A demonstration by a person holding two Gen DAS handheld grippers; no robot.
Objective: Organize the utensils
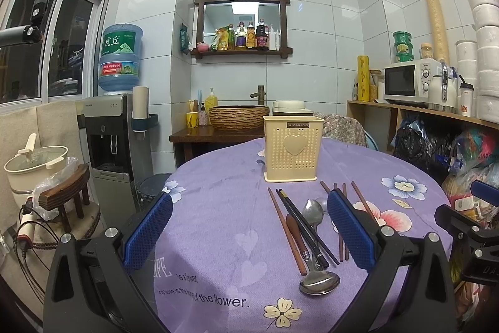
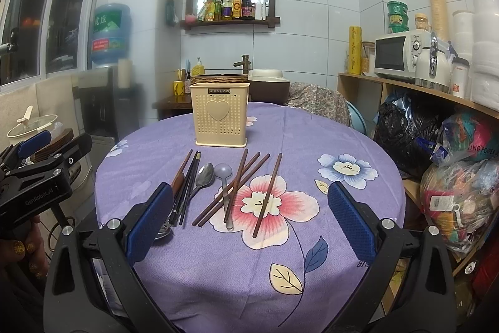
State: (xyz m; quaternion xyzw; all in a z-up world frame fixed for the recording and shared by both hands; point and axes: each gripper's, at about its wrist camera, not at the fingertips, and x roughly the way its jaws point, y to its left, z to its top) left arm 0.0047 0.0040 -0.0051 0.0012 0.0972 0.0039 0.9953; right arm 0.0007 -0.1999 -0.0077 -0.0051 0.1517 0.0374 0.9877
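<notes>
My desk [image 1: 218, 208] carries a purple floral cloth. Behind it, a woven basin [image 1: 238, 117] sits under a faucet [image 1: 259, 92], with a yellow soap bottle [image 1: 211, 102] beside it. Above, a wooden wall shelf [image 1: 241, 50] holds sauce bottles. To my left stands a water dispenser [image 1: 109, 130] bearing a blue jug [image 1: 121, 58]. To my right, a microwave [image 2: 400, 55] rests on a wooden rack, near stacked paper rolls [image 1: 483, 36].

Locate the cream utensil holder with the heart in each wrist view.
Left wrist: utensil holder stands upper centre, behind the chopsticks and spoons.
Right wrist: utensil holder stands upper centre-left, at the table's far edge.
Shared landmark: the white microwave, far right.
</notes>
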